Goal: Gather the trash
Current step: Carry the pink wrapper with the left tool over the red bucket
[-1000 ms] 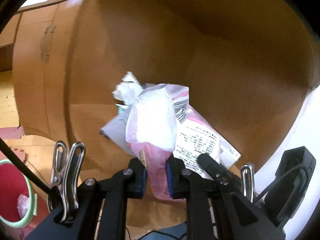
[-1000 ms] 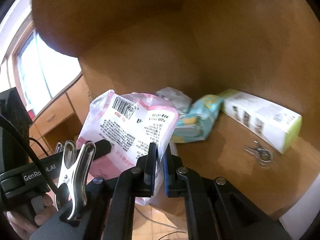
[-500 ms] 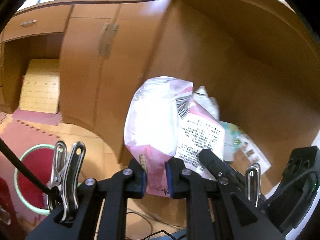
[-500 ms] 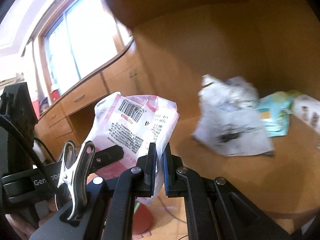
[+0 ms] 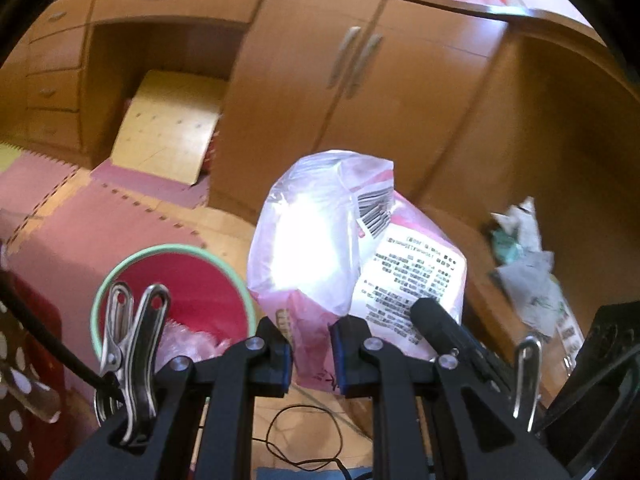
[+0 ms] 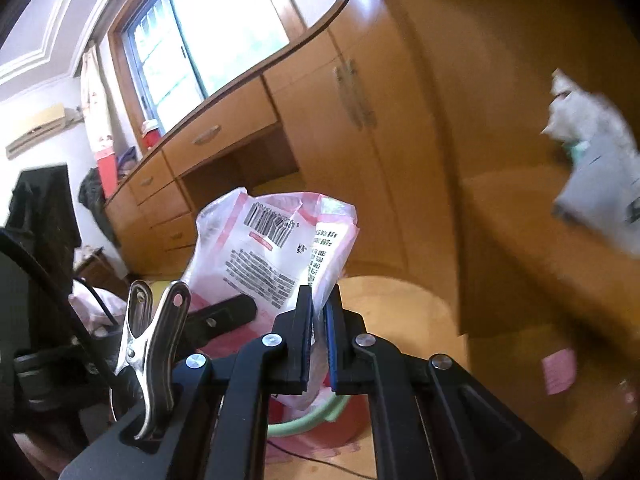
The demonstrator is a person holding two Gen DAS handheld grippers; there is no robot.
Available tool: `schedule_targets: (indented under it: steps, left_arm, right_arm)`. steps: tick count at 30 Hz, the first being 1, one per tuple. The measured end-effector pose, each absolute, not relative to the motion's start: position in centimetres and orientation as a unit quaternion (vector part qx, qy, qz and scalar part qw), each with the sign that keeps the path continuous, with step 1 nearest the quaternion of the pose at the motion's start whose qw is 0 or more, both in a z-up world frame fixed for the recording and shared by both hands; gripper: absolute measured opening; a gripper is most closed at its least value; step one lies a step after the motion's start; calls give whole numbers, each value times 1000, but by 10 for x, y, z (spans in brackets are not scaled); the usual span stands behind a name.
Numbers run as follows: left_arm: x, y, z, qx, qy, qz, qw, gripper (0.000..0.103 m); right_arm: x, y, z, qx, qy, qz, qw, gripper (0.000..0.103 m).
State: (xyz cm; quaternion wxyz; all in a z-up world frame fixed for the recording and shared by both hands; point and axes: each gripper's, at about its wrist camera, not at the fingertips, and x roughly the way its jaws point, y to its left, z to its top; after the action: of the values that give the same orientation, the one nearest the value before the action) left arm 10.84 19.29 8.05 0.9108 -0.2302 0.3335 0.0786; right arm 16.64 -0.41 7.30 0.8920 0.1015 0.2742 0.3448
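A pink and white plastic bag (image 5: 340, 248) with a barcode and printed text hangs in the air, pinched by both grippers. My left gripper (image 5: 311, 354) is shut on its lower pink part. My right gripper (image 6: 319, 340) is shut on its edge; the same bag (image 6: 276, 248) stands up above the jaws there. A red bin with a mint-green rim (image 5: 176, 280) stands on the floor just left of and below the bag, with clear crumpled plastic inside. In the right wrist view a piece of the bin's rim (image 6: 316, 416) shows under the jaws.
More trash, crumpled white paper and a grey wrapper (image 5: 524, 264), lies on the wooden desk (image 5: 480, 292) at the right. Wooden cabinets and drawers (image 5: 352, 80) line the far wall. Pink foam mats (image 5: 100, 216) cover the floor, and a thin black cable (image 5: 304, 436) lies below.
Both grippers have carried the bag leftward off the desk and somewhat down. The red bin, earlier at the left edge, now sits close beneath the bag. The desk trash has slid to the right.
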Motion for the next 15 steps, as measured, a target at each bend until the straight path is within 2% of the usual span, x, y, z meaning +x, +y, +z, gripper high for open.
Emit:
schedule_targets:
  steps: [15]
  left_arm:
    - [100,278,16,-286,376,145,869,16]
  right_arm:
    - [182,85,19,69,343,370,860,7]
